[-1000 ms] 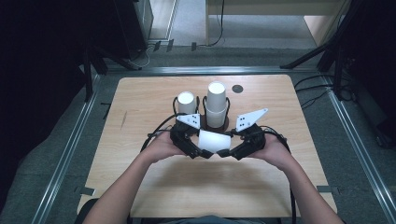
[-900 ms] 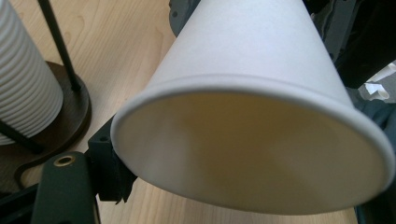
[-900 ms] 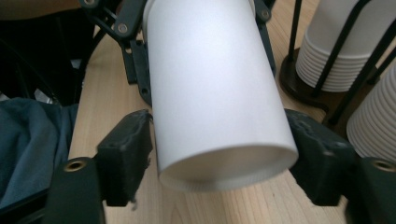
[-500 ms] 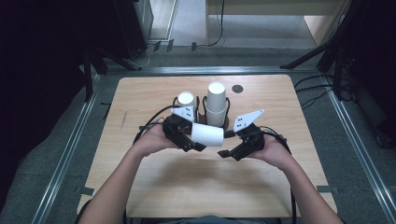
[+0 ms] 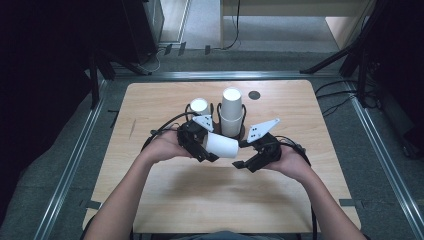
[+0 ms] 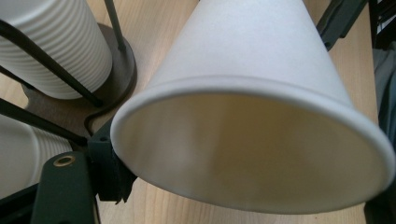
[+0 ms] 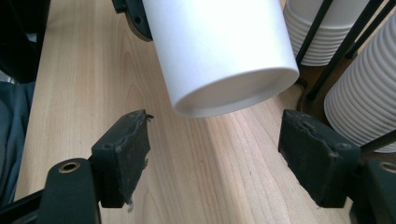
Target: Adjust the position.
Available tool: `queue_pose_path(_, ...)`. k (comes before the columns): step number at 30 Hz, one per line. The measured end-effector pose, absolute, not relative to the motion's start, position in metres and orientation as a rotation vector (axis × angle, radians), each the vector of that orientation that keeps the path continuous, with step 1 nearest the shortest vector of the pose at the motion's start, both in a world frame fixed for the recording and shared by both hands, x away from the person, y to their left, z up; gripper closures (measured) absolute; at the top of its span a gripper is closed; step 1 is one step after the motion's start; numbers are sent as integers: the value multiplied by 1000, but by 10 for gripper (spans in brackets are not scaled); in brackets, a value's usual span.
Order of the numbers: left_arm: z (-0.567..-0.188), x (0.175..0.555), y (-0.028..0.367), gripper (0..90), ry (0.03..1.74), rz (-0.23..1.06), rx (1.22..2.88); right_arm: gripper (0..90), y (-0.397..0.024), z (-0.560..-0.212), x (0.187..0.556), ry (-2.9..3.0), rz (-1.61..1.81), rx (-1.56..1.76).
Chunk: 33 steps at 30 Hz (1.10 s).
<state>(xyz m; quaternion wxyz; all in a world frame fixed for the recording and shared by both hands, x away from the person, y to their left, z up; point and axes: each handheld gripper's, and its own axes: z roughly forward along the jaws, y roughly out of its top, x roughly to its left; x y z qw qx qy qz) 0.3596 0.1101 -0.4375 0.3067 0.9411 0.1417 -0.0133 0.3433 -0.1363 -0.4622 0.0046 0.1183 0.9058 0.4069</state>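
Observation:
A white paper cup lies on its side in the air above the table, and my left gripper is shut on it near its rim. In the left gripper view the cup's open mouth faces the camera, with one black pad pressed on its outside; the other jaw is hidden behind the cup. My right gripper is open just beyond the cup's base. In the right gripper view its gap sits below the cup's closed end, apart from it.
A black wire holder behind the grippers carries a tall stack of white cups and a shorter stack. The stacks stand close beside my right jaw. A dark round hole marks the table's far side.
The cup was between both grippers a second ago. It has since shifted left and up with the left gripper, and the right gripper now stands open and apart from its base.

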Motion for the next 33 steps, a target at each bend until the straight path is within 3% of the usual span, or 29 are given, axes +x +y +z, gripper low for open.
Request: queue_pose_path(33,-465,354,77,211,310,-148,2617,264,-120,-477,339,2913,1156,304)
